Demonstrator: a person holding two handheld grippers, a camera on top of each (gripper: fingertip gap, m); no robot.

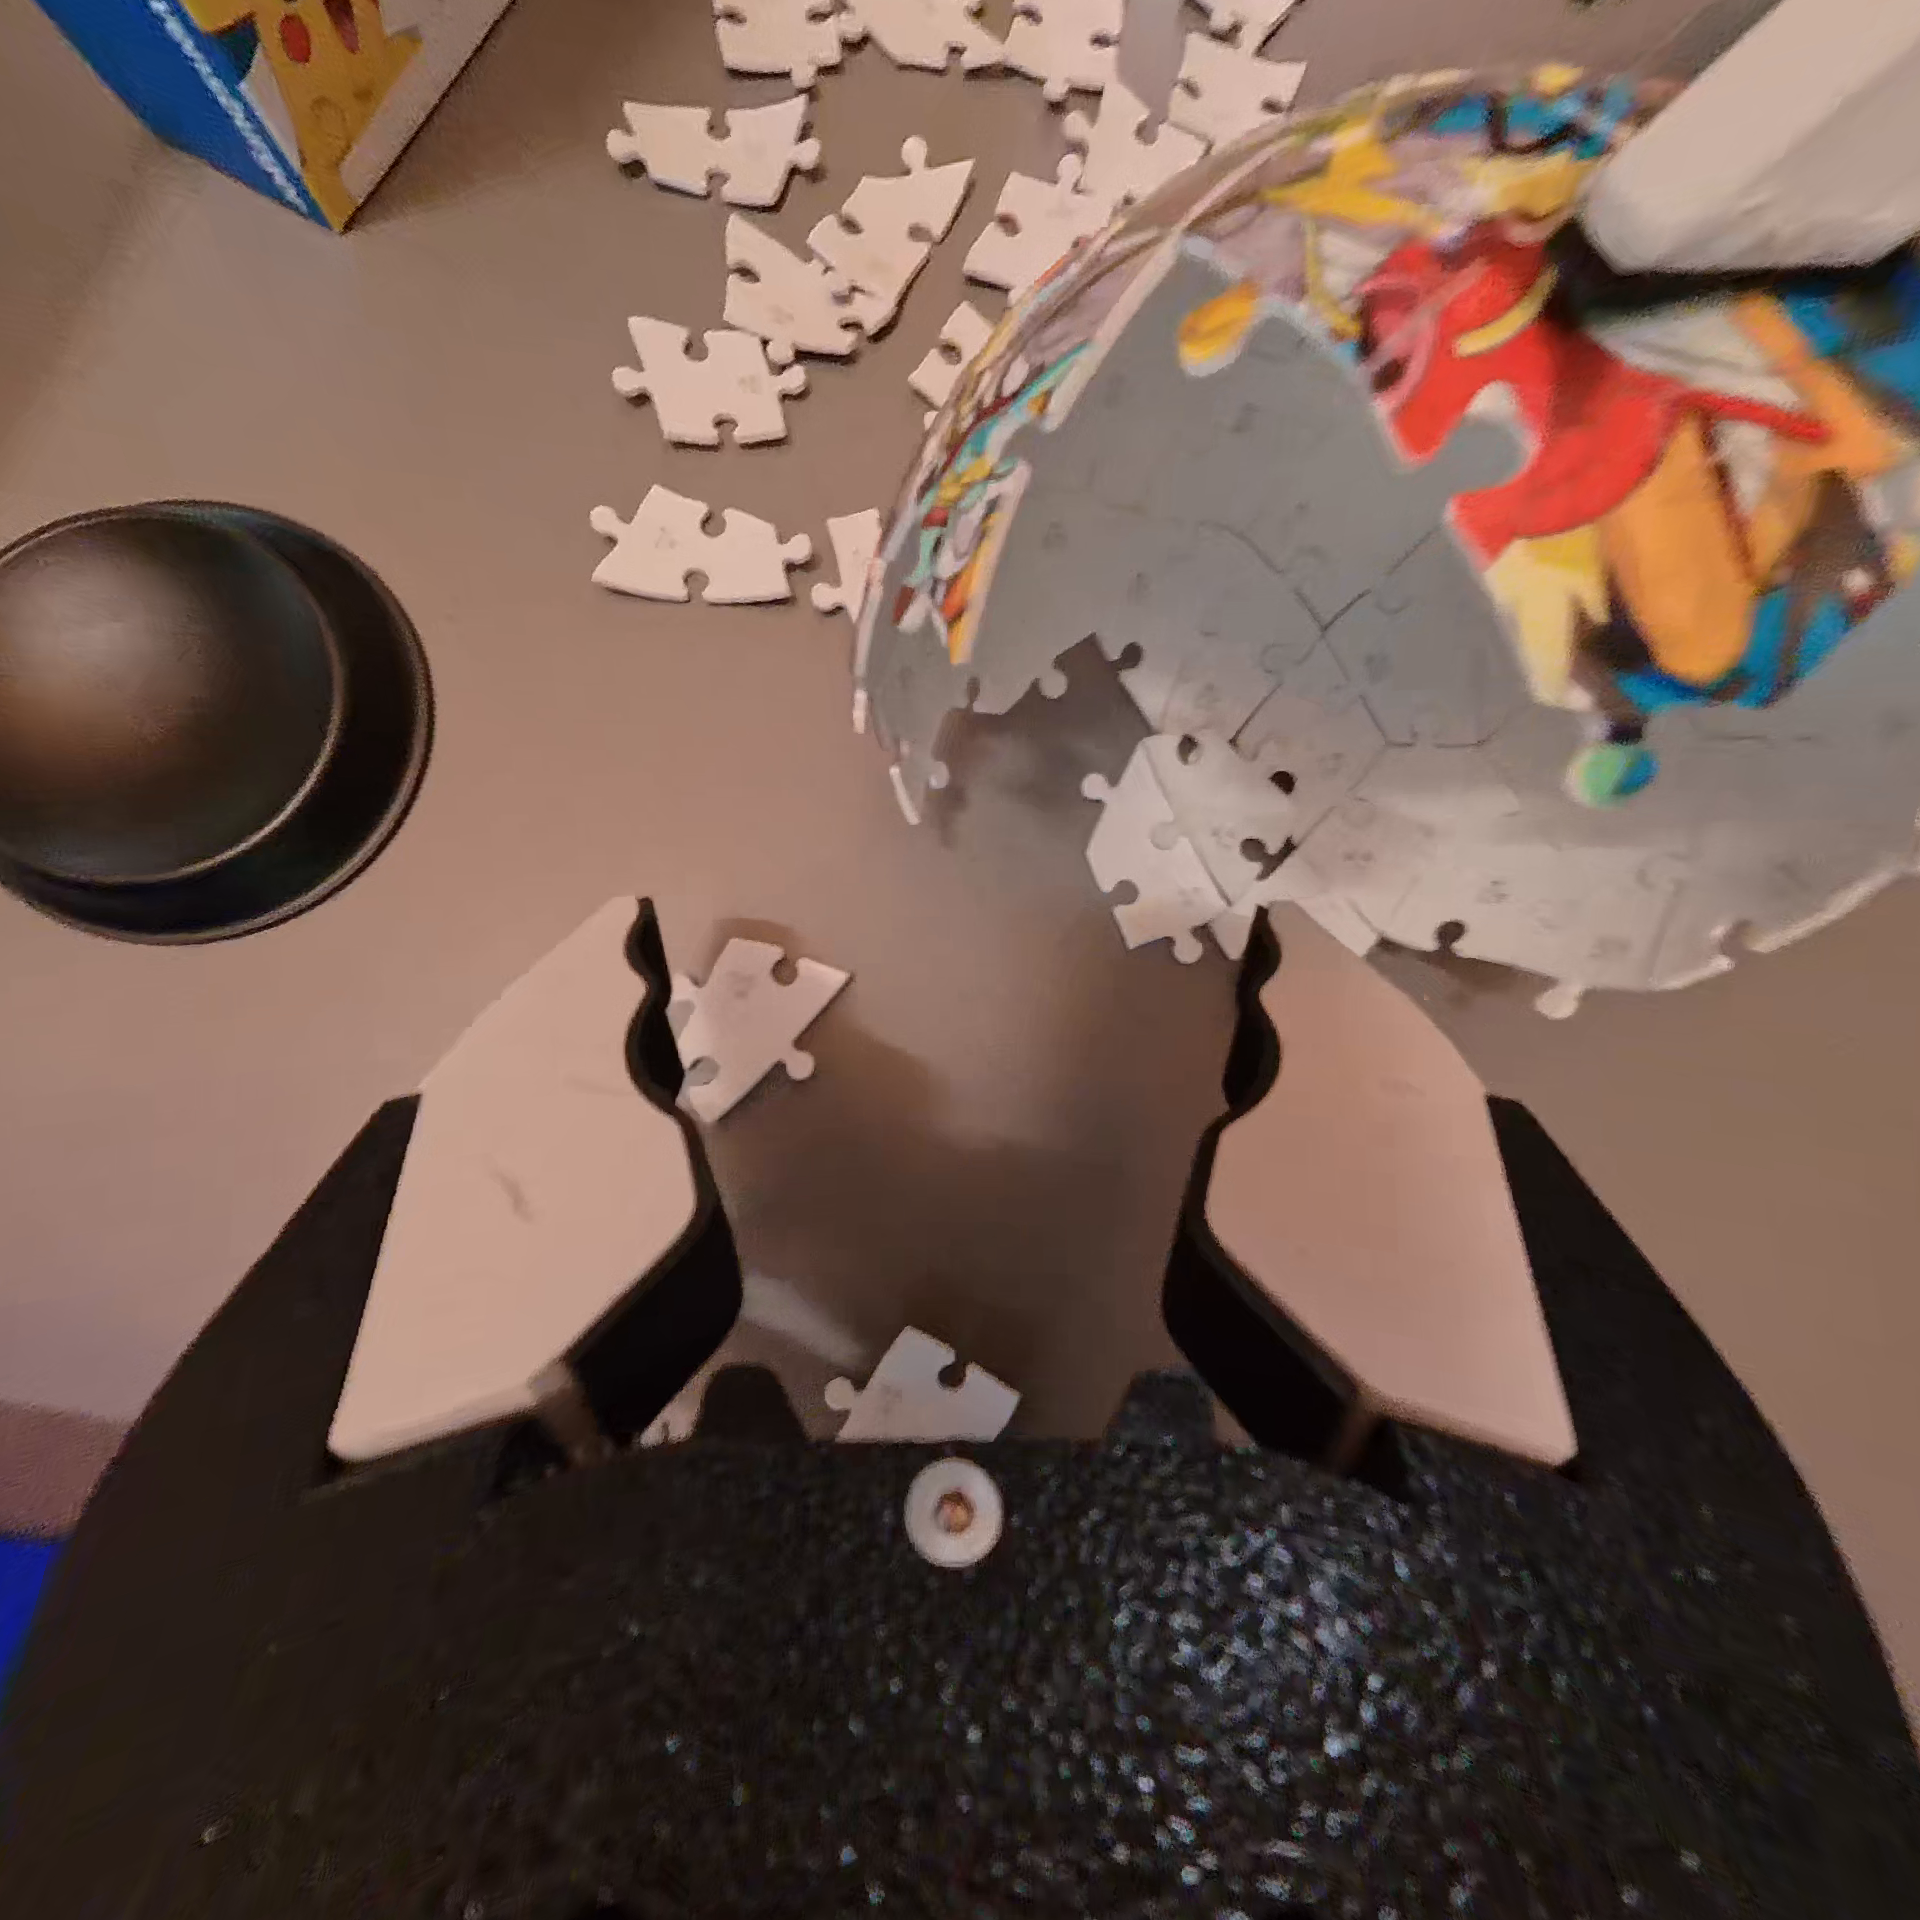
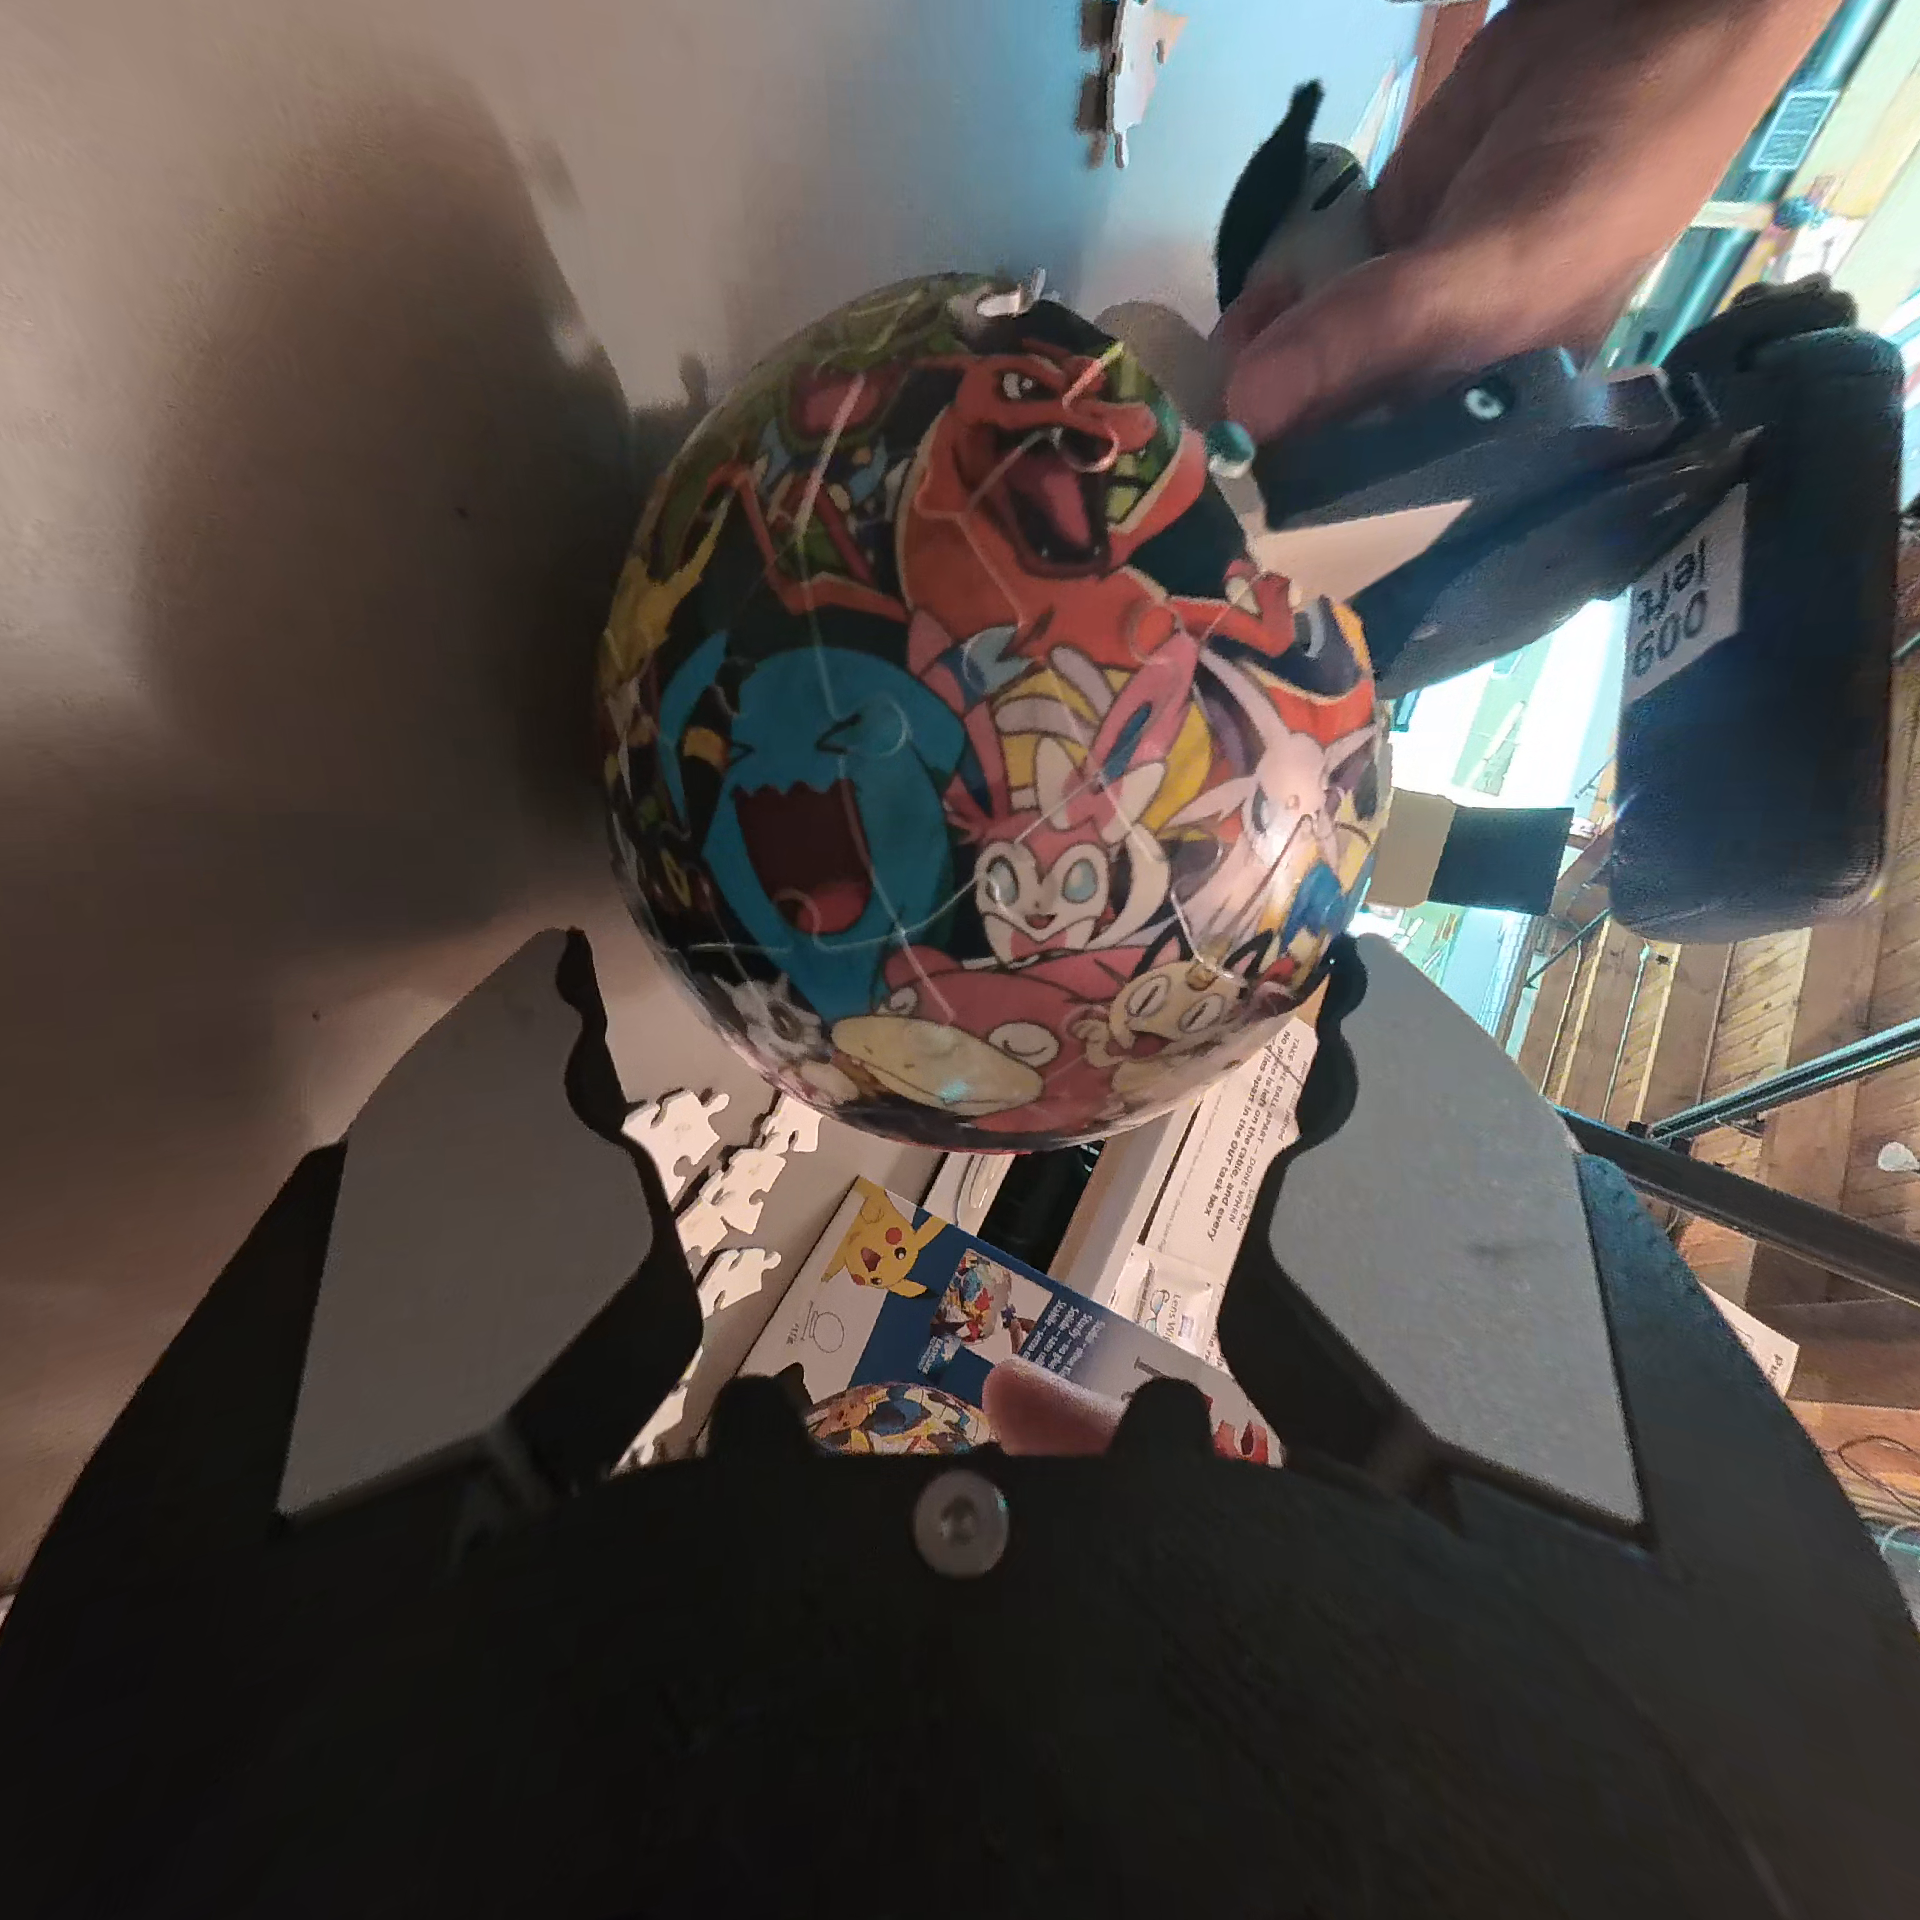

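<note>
The puzzle ball (image 1: 1351,582) is up and to the right of the left hand-held gripper (image 1: 948,935). It is very close. The left hand-held gripper has its two fingers wide apart and holds nothing. Its right fingertip is just at the broken edge of the ball, where some loose white pieces (image 1: 1195,852) hang from the shell. The ball is round, so it has no long side. Its open hole faces the left hand-held gripper, and you can see the grey inside.

In the right wrist view the ball sits right in front of the right hand-held gripper (image 2: 961,961), between its fingertips. Those fingers are spread about as wide as the ball. The right fingertip looks like it touches the ball. The other side shows a thin gap, so I cannot tell if the ball is squeezed.

Many white puzzle pieces (image 1: 717,156) lie face down on the bench (image 1: 520,436) past the ball. One piece (image 1: 748,1023) lies just beside the left finger. A black round stand (image 1: 177,717) sits well off to the left, near a blue and yellow box (image 1: 260,94)
</note>
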